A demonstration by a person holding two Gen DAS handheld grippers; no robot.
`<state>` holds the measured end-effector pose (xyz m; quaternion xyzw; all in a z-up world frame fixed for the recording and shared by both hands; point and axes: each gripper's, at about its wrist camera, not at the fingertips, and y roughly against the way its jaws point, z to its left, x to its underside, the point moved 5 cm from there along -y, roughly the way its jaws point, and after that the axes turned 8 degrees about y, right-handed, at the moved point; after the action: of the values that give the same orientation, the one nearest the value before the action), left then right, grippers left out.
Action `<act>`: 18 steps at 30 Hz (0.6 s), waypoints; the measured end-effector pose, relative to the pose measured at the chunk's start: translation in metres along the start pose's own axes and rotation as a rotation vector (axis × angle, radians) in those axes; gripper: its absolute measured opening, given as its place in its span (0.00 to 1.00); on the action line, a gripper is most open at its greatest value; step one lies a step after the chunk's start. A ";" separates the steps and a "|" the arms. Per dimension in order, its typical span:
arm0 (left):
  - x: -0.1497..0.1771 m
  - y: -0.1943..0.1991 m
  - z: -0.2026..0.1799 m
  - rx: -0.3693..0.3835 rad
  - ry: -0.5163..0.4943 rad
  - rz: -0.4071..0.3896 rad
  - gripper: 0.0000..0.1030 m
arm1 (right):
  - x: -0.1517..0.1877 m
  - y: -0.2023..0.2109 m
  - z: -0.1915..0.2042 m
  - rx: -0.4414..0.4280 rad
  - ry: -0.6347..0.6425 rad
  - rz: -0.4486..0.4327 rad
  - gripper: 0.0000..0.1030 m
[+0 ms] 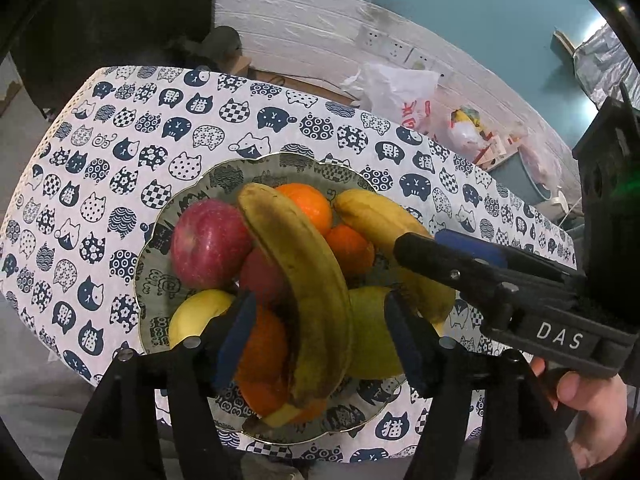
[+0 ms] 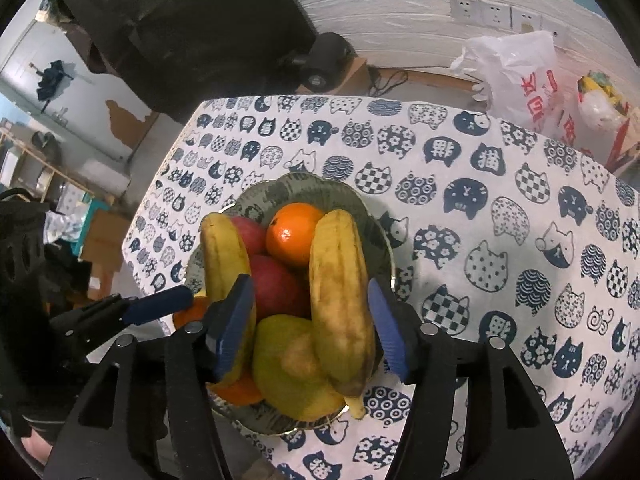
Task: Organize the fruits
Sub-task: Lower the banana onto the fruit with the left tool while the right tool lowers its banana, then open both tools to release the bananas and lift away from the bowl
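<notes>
Left wrist view shows the left gripper (image 1: pixel 320 336) with its blue-padded jaws spread wide on either side of a long brown-speckled banana (image 1: pixel 304 280), without touching it. That banana lies on top of the fruit heaped in a scalloped, gold-rimmed patterned bowl (image 1: pixel 224 176). Around it sit a red apple (image 1: pixel 210 242), a round orange (image 1: pixel 306 202), a second yellow banana (image 1: pixel 384 220), a yellow-green pear (image 1: pixel 370 332) and a pale yellow apple (image 1: pixel 196 314). The right gripper (image 1: pixel 448 246) reaches in from the right above the bowl's edge; white letters "DAS" are printed on its black body, and a bare hand (image 1: pixel 588 412) holds it.

Right wrist view shows the right gripper (image 2: pixel 310 328) also spread wide, its pads flanking the second banana (image 2: pixel 340 300) and the pear (image 2: pixel 290 364) with a gap on both sides. One blue finger of the left gripper (image 2: pixel 160 306) pokes in from the left.

The bowl stands on a white tablecloth printed with navy cat faces (image 2: pixel 500 240), some bearing the character "猫". Behind the table lies a white plastic bag with red characters (image 2: pixel 520 76), too distorted to read, under three white wall sockets (image 2: pixel 496 14).
</notes>
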<state>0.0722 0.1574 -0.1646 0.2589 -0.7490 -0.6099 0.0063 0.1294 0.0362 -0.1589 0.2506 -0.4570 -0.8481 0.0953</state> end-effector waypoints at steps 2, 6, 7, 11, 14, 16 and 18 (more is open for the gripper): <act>0.000 0.001 -0.001 -0.001 -0.002 -0.002 0.67 | 0.002 0.002 -0.004 0.015 -0.011 0.001 0.63; 0.001 0.002 -0.002 -0.003 -0.008 -0.006 0.68 | 0.004 0.005 -0.010 0.006 -0.026 -0.001 0.63; 0.002 0.003 -0.002 -0.006 -0.007 -0.006 0.69 | 0.004 0.005 -0.010 0.008 -0.024 0.000 0.63; 0.001 0.003 -0.003 -0.010 -0.011 -0.006 0.70 | 0.007 0.005 -0.009 0.014 -0.014 0.008 0.63; 0.003 0.005 -0.003 -0.013 -0.015 -0.008 0.70 | 0.008 0.009 -0.007 0.025 -0.006 0.002 0.63; 0.004 0.008 -0.003 -0.017 -0.020 -0.014 0.70 | 0.008 0.015 -0.006 0.041 0.004 -0.007 0.63; 0.006 0.012 -0.004 -0.020 -0.025 -0.020 0.70 | 0.007 0.022 -0.005 0.065 0.020 -0.020 0.63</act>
<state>0.0640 0.1525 -0.1541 0.2585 -0.7403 -0.6206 -0.0067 0.1246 0.0179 -0.1450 0.2666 -0.4807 -0.8312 0.0833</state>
